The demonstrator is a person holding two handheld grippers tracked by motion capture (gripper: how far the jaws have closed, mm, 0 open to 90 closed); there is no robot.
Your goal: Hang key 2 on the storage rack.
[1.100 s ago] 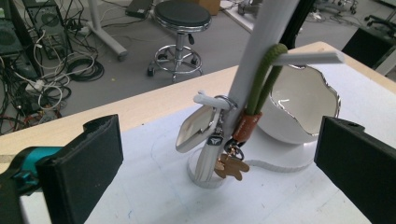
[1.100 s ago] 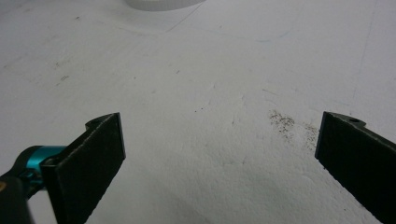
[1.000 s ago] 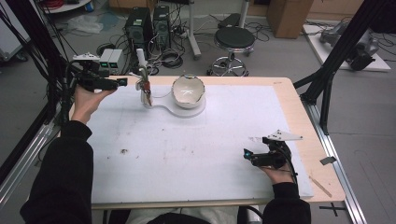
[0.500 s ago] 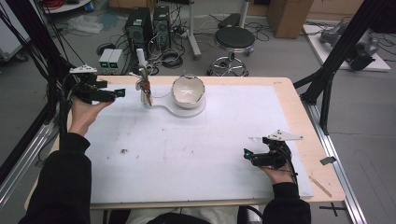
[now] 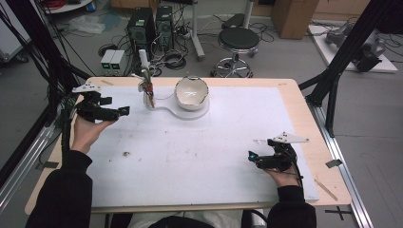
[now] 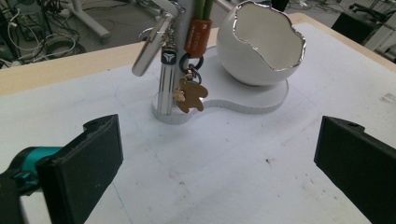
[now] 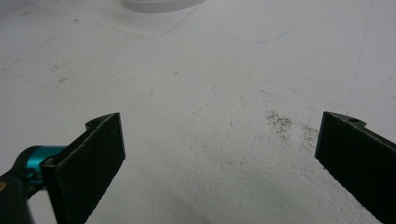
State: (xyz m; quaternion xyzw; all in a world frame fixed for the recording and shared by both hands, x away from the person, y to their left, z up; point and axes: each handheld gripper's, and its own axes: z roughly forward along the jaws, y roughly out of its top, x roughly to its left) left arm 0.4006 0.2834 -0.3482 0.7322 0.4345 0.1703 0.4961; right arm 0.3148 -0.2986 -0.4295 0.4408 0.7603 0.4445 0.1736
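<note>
Facing keychain stand (image 6: 175, 70), top cropped; both tongs wide apart, nothing held.

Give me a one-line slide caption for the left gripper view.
Open left gripper faces a white stand hung with a silver key fob and gold bear charm, beside a white eggshell-shaped bowl.

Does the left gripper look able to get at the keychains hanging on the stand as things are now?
Probably yes. The left gripper has its jaws wide open and faces the keychains on the stand, with bare white table cover between. The egg-shaped bowl sits off to one side.
</note>
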